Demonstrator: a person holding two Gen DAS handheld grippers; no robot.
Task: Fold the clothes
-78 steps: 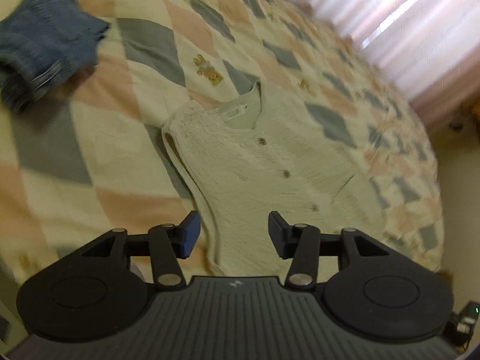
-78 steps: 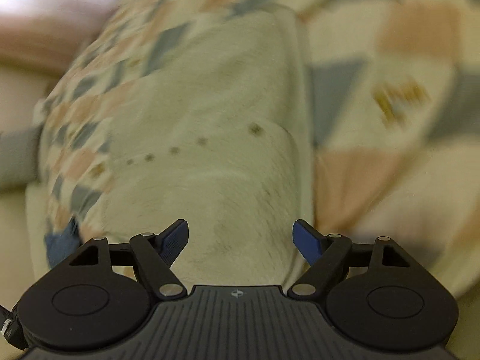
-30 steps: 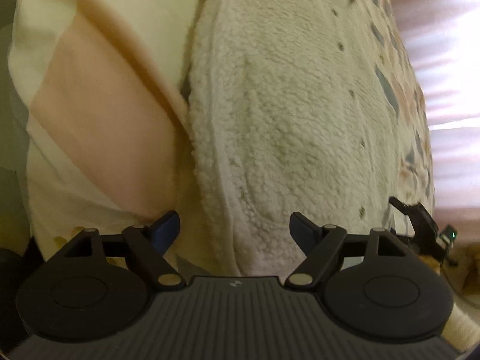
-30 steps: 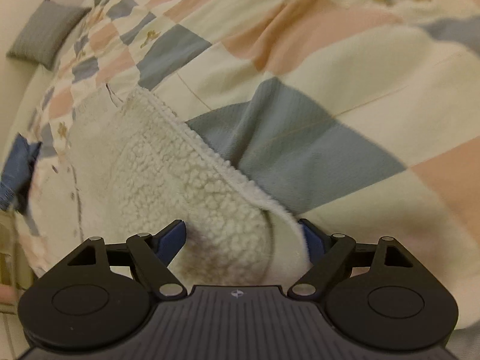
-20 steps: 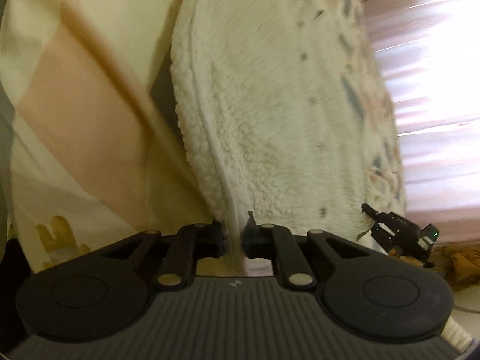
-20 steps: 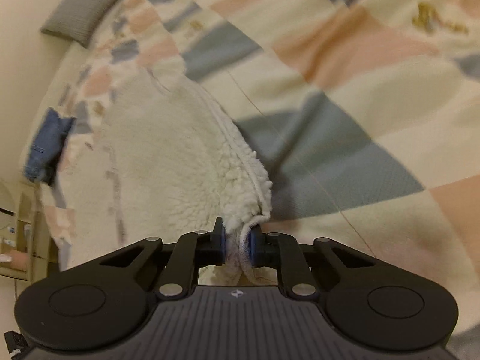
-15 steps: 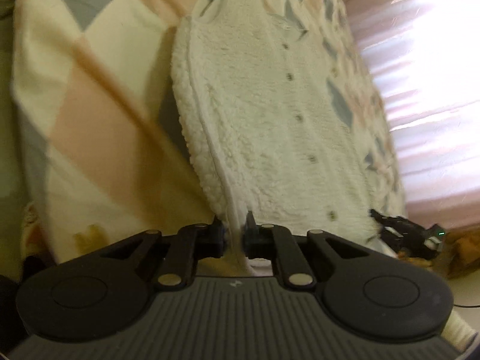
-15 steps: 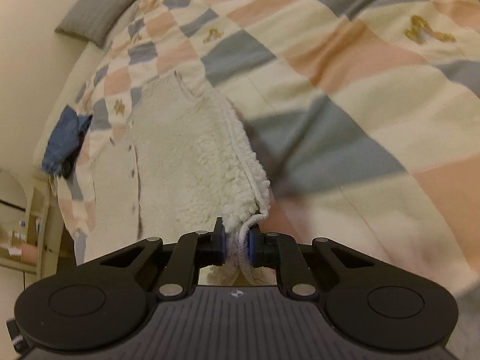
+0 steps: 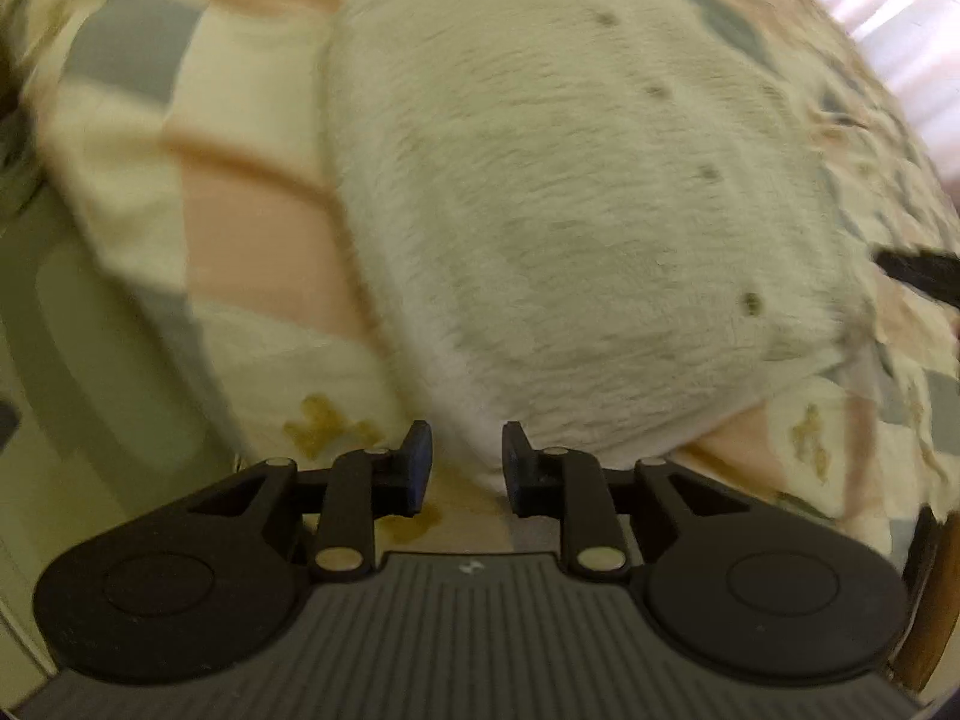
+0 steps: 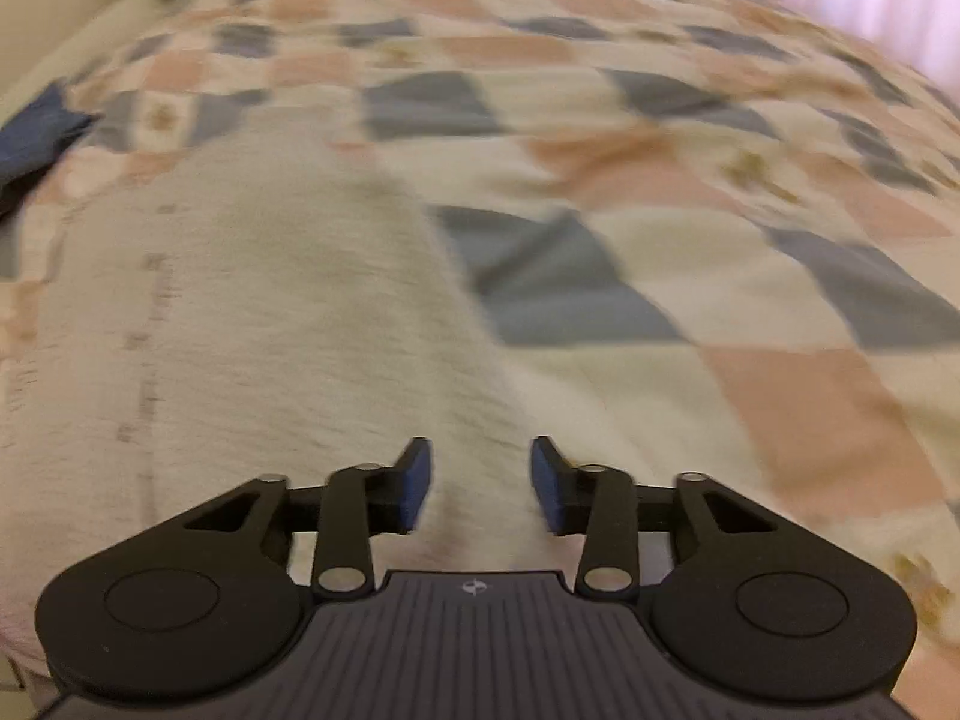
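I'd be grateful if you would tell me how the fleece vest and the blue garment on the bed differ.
The fleece vest is cream and fuzzy, with a row of small buttons; the blue garment is dark blue with no fuzz showing. The vest lies spread out right before the right tool; the blue garment sits bunched far off at the left edge. The vest fills much of the view; the blue garment shows only partly. Both rest on the patchwork quilt.

Cream fleece cardigan (image 9: 576, 192), spread flat and buttoned, front up, on the patchwork quilt (image 9: 252, 240); a row of small dark buttons runs along its length. Hem nearest the camera.
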